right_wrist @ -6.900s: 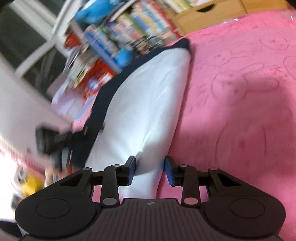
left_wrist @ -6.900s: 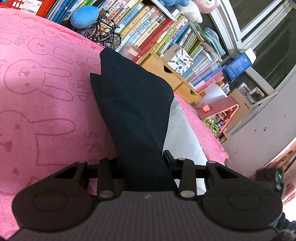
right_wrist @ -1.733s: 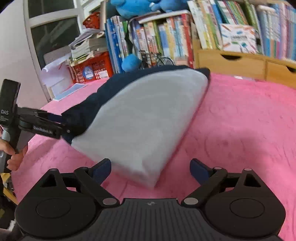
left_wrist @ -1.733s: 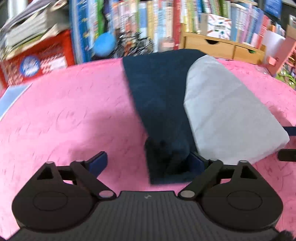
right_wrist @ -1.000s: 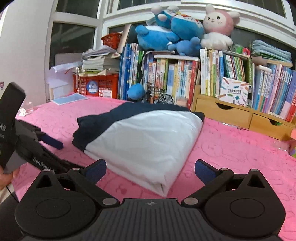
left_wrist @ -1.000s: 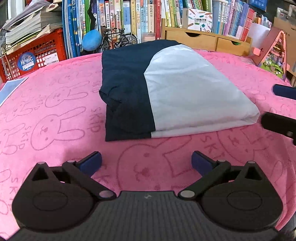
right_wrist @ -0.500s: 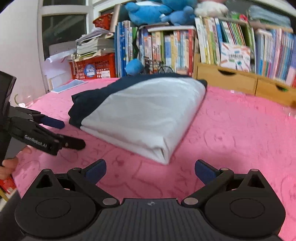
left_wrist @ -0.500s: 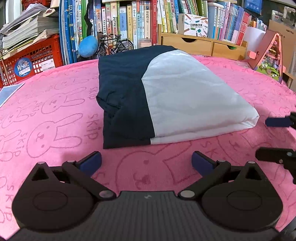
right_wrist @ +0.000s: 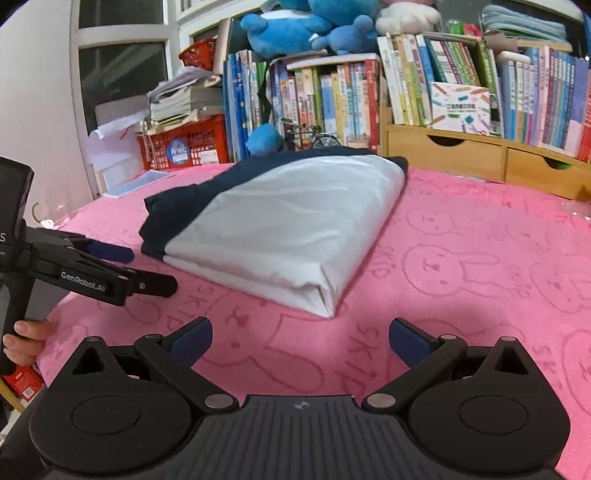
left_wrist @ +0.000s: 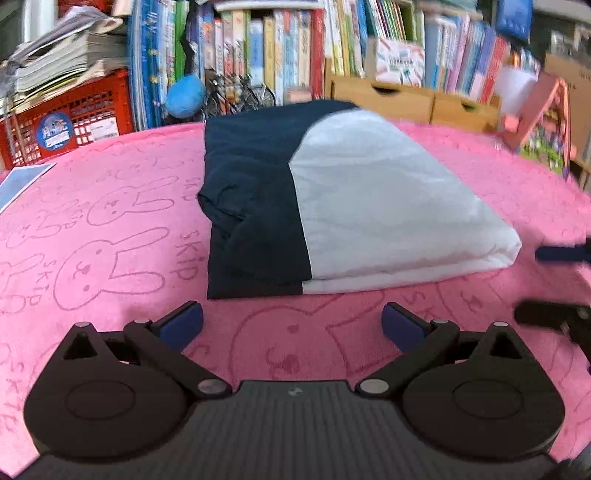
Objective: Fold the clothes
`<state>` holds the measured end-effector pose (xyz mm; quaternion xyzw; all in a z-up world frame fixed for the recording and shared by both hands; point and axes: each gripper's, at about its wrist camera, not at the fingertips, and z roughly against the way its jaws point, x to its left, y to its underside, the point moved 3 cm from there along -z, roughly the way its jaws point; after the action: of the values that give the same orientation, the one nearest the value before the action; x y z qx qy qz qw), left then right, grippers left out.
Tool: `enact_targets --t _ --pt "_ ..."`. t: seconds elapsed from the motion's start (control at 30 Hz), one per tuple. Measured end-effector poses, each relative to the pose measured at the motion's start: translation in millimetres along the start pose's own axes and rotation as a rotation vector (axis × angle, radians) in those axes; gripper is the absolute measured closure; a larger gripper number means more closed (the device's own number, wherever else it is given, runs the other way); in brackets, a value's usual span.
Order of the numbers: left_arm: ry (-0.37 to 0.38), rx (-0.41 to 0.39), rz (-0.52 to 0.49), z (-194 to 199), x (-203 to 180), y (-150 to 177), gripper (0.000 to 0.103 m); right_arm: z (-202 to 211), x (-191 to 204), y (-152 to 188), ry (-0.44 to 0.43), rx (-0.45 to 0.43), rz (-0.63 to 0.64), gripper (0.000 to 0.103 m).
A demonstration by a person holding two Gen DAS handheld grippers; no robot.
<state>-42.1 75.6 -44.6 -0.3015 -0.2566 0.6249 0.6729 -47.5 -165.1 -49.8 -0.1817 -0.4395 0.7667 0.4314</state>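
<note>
A folded garment (left_wrist: 332, 206), navy on the left and white on the right, lies flat on the pink rabbit-print cloth (left_wrist: 110, 221). My left gripper (left_wrist: 291, 325) stands open just in front of its near edge, holding nothing. In the right wrist view the same garment (right_wrist: 288, 225) rests ahead, its white folded corner nearest. My right gripper (right_wrist: 300, 338) is open a little short of that corner, apart from it. The left gripper (right_wrist: 147, 269), held by a hand (right_wrist: 24, 338), shows at the left there, and the right gripper's fingers (left_wrist: 554, 314) show at the left view's right edge.
Behind the cloth stand rows of books (right_wrist: 369, 99), wooden drawers (right_wrist: 461, 155), a red crate (left_wrist: 74, 125) with papers, a blue ball (left_wrist: 184, 96) and a toy bicycle. Plush toys (right_wrist: 314, 29) sit on top. A pink stand (left_wrist: 535, 114) is at the right.
Earlier both grippers held the garment up by its edges. They let go and laid it flat. In the last second both have stayed open, drawn slightly back from it.
</note>
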Motion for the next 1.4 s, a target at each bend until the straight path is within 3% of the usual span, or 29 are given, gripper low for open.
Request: enact_targets --t 0.13,0.17,0.27,0.37,0.53,0.63,1.4 --pt "0.017 0.209 -0.025 -6.3 11.5 -21.6 0.0 6.0 12.2 -39.9 0.1 -0.013 0.088 0.0" --pt "0.006 0.22 -0.026 -1.6 14.4 -25.0 0.0 11.6 14.4 -50.1 0.097 -0.022 0.09 0.0" --pt "-0.016 0.151 -0.058 20.5 14.9 -26.5 0.0 27.0 20.4 -66.4 0.066 -0.035 0.067 0.0" --pt "-0.015 0.101 -0.062 36.4 9.7 -23.0 0.0 27.0 27.4 -51.1 0.041 -0.04 0.064 0.0" --pt "-0.01 0.11 -0.094 34.7 -1.4 -18.0 0.0 8.7 36.7 -25.2 0.105 0.007 0.074 0.0" --pt "-0.017 0.113 -0.111 29.3 -5.4 -17.4 0.0 9.8 38.2 -25.4 0.065 0.002 0.057 0.0" --pt "0.007 0.158 -0.108 6.0 -8.2 -10.5 0.0 8.1 40.1 -34.1 0.092 -0.007 0.098 0.0"
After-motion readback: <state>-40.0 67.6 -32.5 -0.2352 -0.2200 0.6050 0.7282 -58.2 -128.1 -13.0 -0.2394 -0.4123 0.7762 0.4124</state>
